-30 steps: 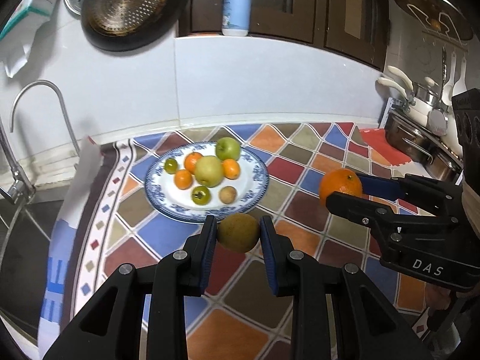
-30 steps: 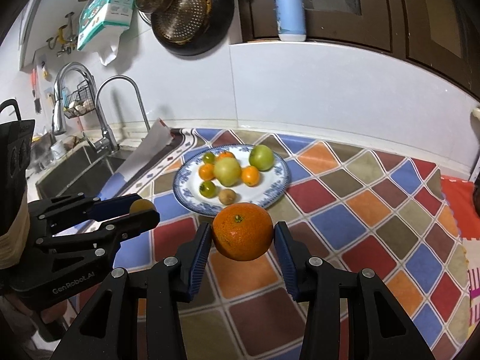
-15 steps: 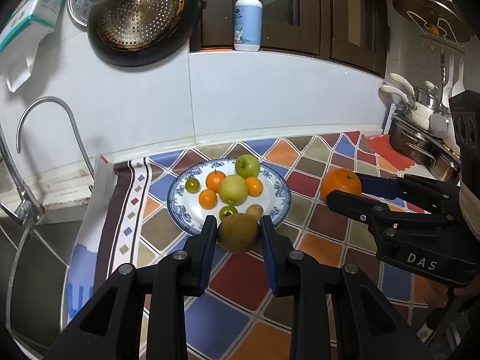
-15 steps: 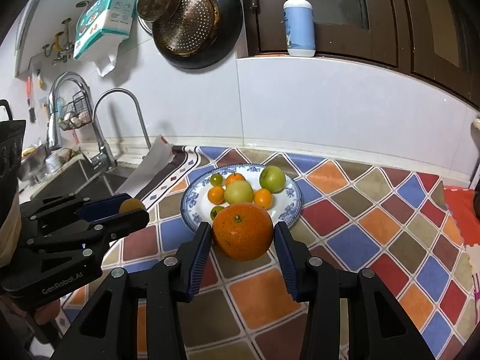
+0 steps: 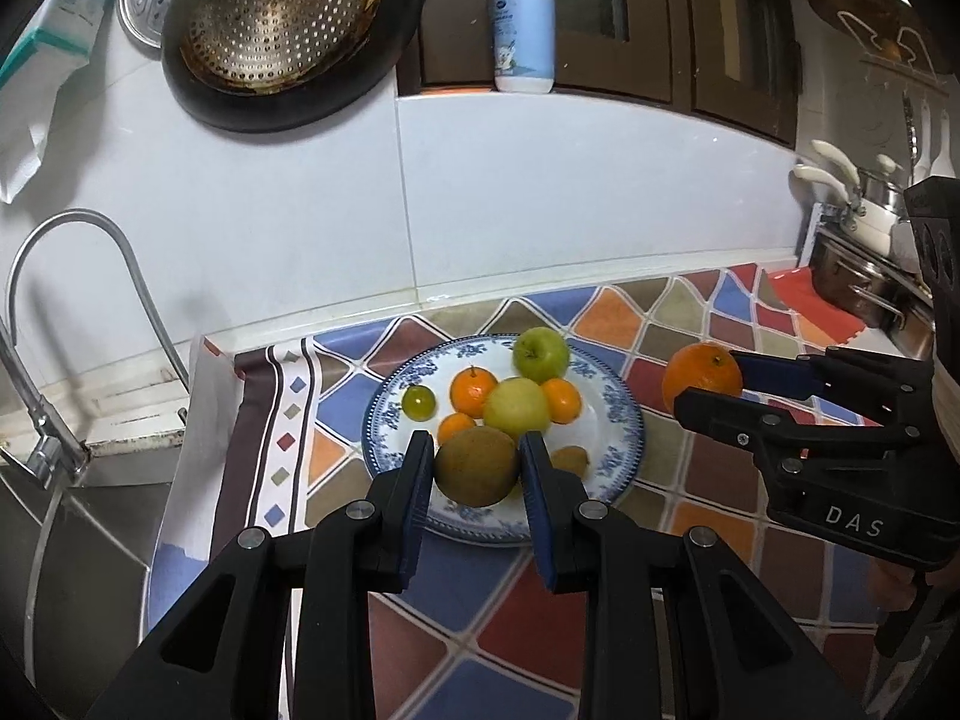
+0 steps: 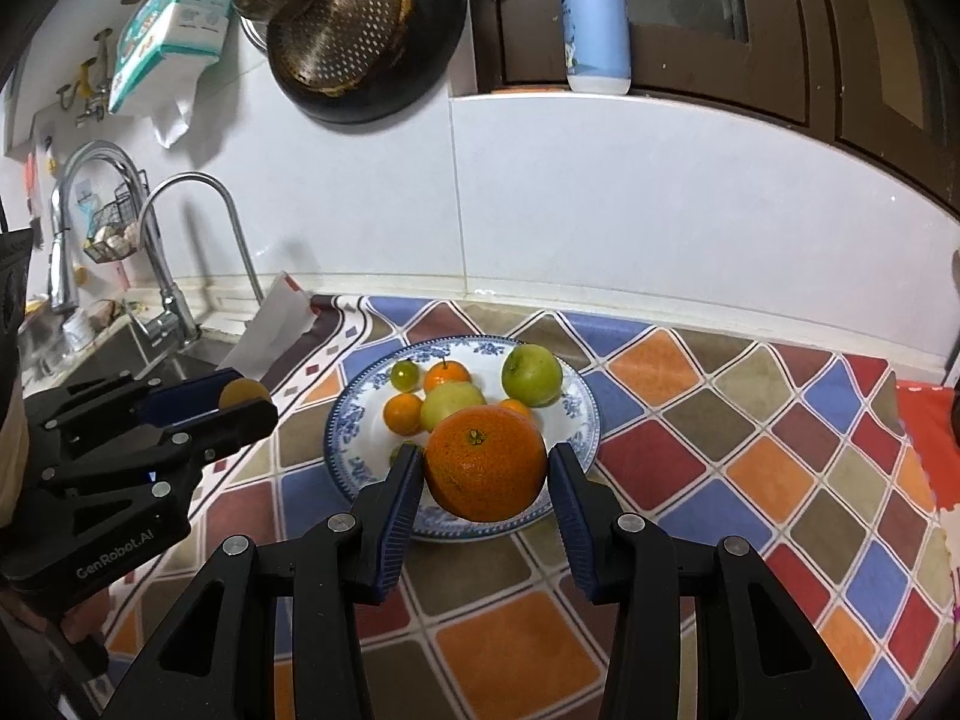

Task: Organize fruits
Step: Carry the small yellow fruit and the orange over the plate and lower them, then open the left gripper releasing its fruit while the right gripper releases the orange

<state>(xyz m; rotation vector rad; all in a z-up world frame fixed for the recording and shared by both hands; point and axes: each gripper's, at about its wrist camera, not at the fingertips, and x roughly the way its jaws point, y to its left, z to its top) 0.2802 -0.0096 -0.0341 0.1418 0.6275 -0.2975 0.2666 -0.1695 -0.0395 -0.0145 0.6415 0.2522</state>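
two fruits in my jaws, the plate is almost full

most of the work looks done. the blue-patterned plate (image 5: 624, 420) on the checkered cloth (image 6: 750, 420) already carries a green apple (image 5: 540, 353), a yellow-green fruit (image 5: 516, 409), some small oranges (image 5: 473, 390) and a small green fruit (image 5: 417, 402). i judge that two fruits remain to be placed, and both are in my grippers, not yet on the plate.

my left gripper (image 5: 477, 468) is closed on a brown round fruit (image 5: 477, 467); both pads press on its sides, and the jaws stand only as wide as this fruit. in the picture it hangs before the near edge of the plate.

my right gripper (image 6: 485, 474) clamps a big orange (image 6: 485, 463), so its jaws are wider apart. the orange is at the near right side of the plate, lifted from the cloth.

free space on the plate is mostly on the near side and the right side, as far as i can see.
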